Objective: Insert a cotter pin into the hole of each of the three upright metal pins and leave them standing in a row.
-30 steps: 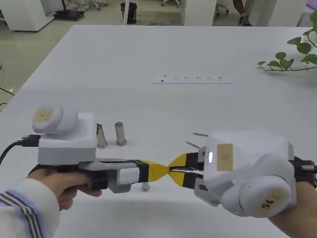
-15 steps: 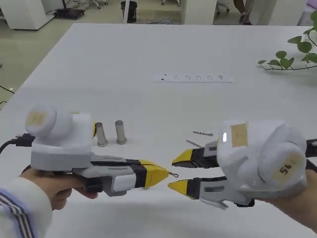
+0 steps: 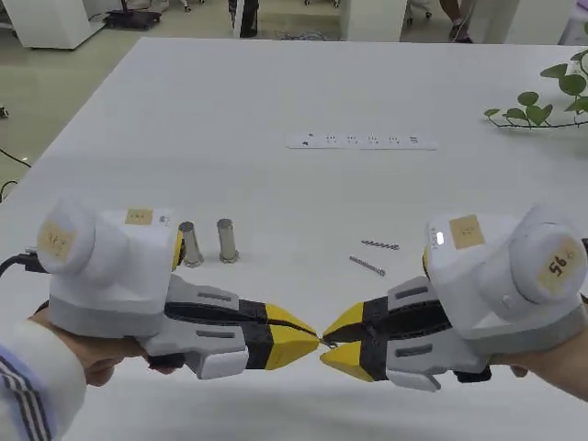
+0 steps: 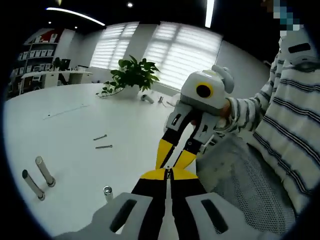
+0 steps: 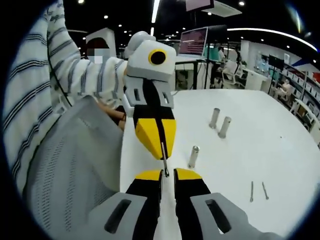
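1. Left gripper (image 3: 310, 343): held in the person's left hand, low over the near edge of the white table (image 3: 276, 193). It points right, tip to tip with the other tool. The yellow-tipped jaws are closed flat together and pinch one end of the held cotter pin (image 5: 163, 156).

2. Right gripper (image 3: 329, 345): held in the right hand, pointing left. A narrow slit remains between the jaws. In the right gripper view the looped end of the held cotter pin sits in that slit at the very tips. Whether the jaws press on it cannot be told.

3. Held cotter pin: a thin wire bridging the short gap between the two sets of tips, off the table.

4. Near metal pin (image 5: 193, 156): upright on the table, free of both tools. In the right gripper view it stands just past the tips and to their right. In the left gripper view it stands to the left of that gripper's jaws.

5. Pair of metal pins (image 3: 190, 244) (image 3: 226, 241): upright, side by side, farther back on the left, just beyond the body of the left gripper.

6. Loose cotter pins (image 3: 379, 245) (image 3: 367, 265): two, lying flat near each other behind the right gripper, well apart from the metal pins.

7. Power strip (image 3: 361, 141): white, lying across mid-table.

8. Plant (image 3: 542, 106): green leafy stems at the far right edge.
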Demonstrator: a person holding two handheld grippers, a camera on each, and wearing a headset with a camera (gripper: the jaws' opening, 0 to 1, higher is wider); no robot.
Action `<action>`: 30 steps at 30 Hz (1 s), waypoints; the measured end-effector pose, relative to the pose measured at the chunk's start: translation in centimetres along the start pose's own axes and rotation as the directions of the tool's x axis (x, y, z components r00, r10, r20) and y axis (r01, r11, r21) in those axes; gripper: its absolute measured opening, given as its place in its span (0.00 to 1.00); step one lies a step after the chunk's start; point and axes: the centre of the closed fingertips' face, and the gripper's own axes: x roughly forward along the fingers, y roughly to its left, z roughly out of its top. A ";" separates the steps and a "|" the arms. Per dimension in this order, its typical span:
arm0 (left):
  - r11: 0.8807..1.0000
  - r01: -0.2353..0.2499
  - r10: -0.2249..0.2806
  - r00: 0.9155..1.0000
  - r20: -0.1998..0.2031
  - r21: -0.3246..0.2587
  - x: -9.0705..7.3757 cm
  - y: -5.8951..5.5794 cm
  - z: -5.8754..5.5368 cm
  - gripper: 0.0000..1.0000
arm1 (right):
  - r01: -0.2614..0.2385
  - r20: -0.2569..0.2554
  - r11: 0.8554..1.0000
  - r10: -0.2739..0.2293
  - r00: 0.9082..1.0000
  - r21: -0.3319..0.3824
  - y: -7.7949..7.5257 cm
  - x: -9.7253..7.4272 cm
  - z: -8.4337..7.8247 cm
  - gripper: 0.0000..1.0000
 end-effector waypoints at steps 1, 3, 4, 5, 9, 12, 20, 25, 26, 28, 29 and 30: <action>1.000 0.000 0.000 1.000 -0.002 0.002 0.0 0.0 0.0 0.00 | -0.003 -0.002 1.000 0.003 1.000 -0.003 0.1 0.0 0.0 0.09; 1.000 0.002 -0.002 1.000 -0.011 0.003 0.0 0.0 -0.2 0.00 | -0.010 -0.013 1.000 0.009 1.000 -0.019 0.3 0.2 -0.2 0.07; 1.000 0.003 -0.002 1.000 -0.012 0.003 0.0 0.0 -0.2 0.00 | -0.012 -0.014 1.000 0.011 1.000 -0.017 0.4 0.2 -0.2 0.07; 1.000 0.004 -0.004 1.000 -0.012 0.009 0.0 0.1 -0.2 0.00 | -0.019 -0.015 1.000 0.019 1.000 -0.016 0.6 0.2 -0.2 0.05; 1.000 0.011 -0.011 1.000 -0.019 0.009 -0.2 0.1 -0.6 0.00 | -0.027 -0.016 1.000 0.027 1.000 0.001 0.7 0.2 -0.3 0.05; 1.000 0.020 -0.021 0.999 -0.028 -0.006 -0.3 -0.1 -0.8 0.00 | -0.040 -0.017 0.999 0.040 0.999 -0.003 1.0 0.2 -0.2 0.05; 0.999 0.034 -0.034 0.998 -0.059 -0.009 -0.4 -0.3 -1.4 0.00 | -0.074 -0.015 0.997 0.075 0.997 0.019 1.6 0.0 -0.2 0.04; 0.999 0.037 -0.036 0.996 -0.085 0.009 -0.2 -0.5 -1.8 0.01 | -0.091 -0.024 0.996 0.091 0.996 0.001 1.8 -0.3 -0.2 0.03; 0.999 0.037 -0.036 0.996 -0.088 0.007 -0.2 -0.5 -1.8 0.01 | -0.092 -0.028 0.996 0.092 0.995 -0.001 1.8 -0.3 -0.2 0.03; 0.999 0.029 -0.031 0.995 -0.095 -0.022 -0.2 -0.4 -2.0 0.00 | -0.097 -0.036 0.995 0.097 0.995 0.000 1.8 -0.3 -0.3 0.03; 0.999 0.027 -0.029 0.995 -0.096 -0.031 -0.2 -0.4 -2.1 0.00 | -0.098 -0.036 0.995 0.098 0.995 -0.001 1.8 -0.3 -0.3 0.03; 0.999 0.023 -0.025 0.996 -0.090 -0.026 -0.2 -0.3 -2.0 0.00 | -0.099 -0.038 0.995 0.098 0.994 -0.002 1.8 -0.3 -0.3 0.03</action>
